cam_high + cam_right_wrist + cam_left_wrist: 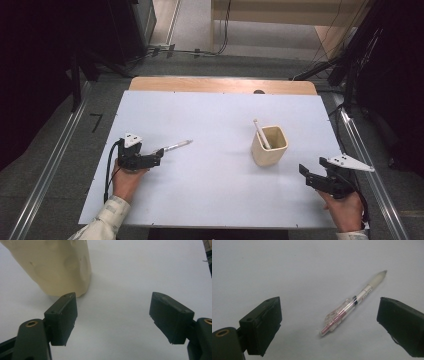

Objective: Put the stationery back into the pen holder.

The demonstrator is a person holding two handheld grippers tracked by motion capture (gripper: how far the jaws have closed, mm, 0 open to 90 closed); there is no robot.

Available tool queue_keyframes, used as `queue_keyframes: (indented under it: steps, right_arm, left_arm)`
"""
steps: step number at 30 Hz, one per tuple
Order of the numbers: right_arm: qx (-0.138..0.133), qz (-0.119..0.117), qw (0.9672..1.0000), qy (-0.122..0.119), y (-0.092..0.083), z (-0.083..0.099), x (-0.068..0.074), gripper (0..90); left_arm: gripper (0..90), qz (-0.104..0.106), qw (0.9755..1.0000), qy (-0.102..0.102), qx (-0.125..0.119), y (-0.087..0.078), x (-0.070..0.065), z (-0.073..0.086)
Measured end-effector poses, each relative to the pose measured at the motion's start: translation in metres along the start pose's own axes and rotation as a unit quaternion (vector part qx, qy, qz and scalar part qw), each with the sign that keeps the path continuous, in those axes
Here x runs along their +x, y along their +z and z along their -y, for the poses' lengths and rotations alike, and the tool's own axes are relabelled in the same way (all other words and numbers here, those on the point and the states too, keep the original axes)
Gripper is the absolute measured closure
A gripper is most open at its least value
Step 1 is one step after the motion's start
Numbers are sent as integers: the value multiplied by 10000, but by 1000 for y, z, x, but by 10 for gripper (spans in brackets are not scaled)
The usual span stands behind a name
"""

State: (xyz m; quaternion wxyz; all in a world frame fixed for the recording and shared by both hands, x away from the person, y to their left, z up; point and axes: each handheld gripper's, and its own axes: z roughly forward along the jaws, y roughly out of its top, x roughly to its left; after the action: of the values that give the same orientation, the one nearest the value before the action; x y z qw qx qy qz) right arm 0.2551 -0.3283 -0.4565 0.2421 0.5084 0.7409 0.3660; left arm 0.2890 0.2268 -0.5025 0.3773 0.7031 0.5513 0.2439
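Observation:
A clear pen with pink inner parts and a white grip (175,146) (352,306) lies flat on the white table (210,190), left of centre. My left gripper (158,157) (329,305) is open at the pen's near end, its jaws wide apart on either side and not touching it. A cream square cup (270,146) (55,265) stands upright right of centre, with a white pen (261,132) leaning inside. My right gripper (303,171) (113,306) is open and holds nothing, low over the table just right of and nearer than the cup.
The white table board sits on a wooden top whose far strip (222,85) shows. Dark equipment and cables (185,50) lie on the floor beyond the table. Metal rails (47,170) run along both sides.

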Motion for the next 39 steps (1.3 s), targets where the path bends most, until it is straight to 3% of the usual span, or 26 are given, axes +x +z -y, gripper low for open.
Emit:
queue_keyframes:
  steps: [14,39]
  right_arm:
    - [10,-5,10000,-2,1,0,1,209]
    - [-7,-32,10000,1,1,-1,1,210]
  left_arm:
    - [125,301,9994,163,79,10,-4,-4]
    - [232,547,9981,251,146,23,-8,-5]
